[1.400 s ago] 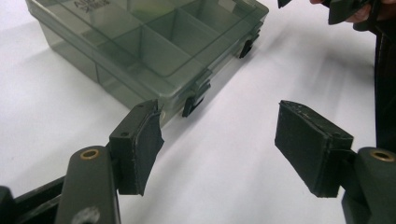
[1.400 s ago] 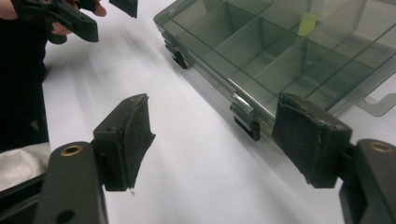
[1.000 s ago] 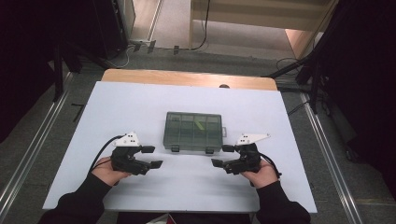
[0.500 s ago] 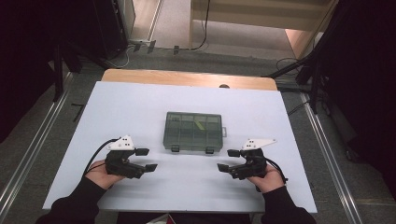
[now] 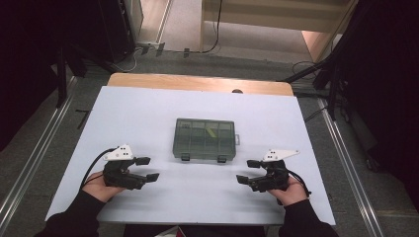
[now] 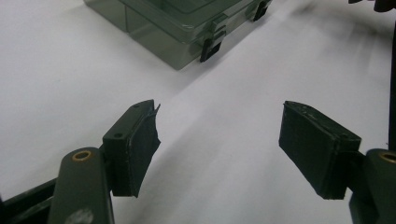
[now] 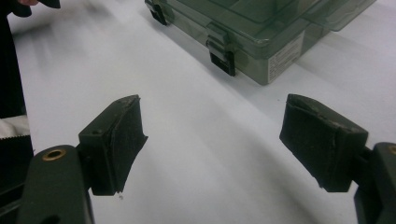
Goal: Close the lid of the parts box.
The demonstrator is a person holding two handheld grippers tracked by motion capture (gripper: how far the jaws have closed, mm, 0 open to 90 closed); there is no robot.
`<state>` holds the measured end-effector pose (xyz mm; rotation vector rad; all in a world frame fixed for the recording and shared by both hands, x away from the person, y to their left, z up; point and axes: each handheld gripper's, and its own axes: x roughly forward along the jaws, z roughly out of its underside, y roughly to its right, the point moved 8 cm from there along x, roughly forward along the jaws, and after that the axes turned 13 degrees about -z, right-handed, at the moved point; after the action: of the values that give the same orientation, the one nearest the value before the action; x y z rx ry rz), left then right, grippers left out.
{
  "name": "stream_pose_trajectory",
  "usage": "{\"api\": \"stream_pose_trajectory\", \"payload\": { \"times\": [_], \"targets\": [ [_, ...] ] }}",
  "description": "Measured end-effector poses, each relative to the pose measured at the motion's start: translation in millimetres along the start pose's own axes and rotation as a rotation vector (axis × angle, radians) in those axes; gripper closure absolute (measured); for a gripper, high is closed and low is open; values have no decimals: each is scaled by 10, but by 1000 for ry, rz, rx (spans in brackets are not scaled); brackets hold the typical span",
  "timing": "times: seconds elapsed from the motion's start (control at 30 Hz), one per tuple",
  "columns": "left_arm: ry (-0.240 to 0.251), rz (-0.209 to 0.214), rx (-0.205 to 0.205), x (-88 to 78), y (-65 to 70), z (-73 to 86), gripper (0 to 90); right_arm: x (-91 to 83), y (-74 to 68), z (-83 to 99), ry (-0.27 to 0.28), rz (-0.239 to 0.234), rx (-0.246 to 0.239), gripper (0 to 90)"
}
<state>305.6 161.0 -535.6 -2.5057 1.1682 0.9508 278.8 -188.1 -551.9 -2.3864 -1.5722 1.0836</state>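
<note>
Item: smoked-clear compartment box (image 5: 205, 139), lid shut, at worktop (image 5: 148, 106) centre; long axis parallel to the near edge, two latches (image 7: 221, 55) facing the person.
Left gripper (image 5: 147, 169): near-left of the box, jaws wide, empty.
Right gripper (image 5: 247, 171): near-right, jaws wide, empty.
Both about equally near; bare worktop between jaws and latches.

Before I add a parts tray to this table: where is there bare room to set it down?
The widest bare patch lies between the compartment box and the table's far wooden edge. Strips left and right of the box are also free. The near side is tighter: the left gripper and right gripper flank the gap in front of the box's latches.
</note>
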Motion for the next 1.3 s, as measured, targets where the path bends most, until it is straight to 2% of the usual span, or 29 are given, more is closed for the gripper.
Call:
{"api": "stream_pose_trajectory", "payload": {
  "times": [0.27, 0.5, 1.3],
  "targets": [
    [5, -25, -7, -38, -88, 38, 274, -82, 37, 15, 27, 19, 3, 218],
    [1, -44, -12, -44, -148, 68, 274, -77, 58, 26, 23, 25, 8, 219],
    [0, -34, 7, -22, -102, 64, 274, -61, 53, 34, 11, 29, 2, 220]
  ]
}}
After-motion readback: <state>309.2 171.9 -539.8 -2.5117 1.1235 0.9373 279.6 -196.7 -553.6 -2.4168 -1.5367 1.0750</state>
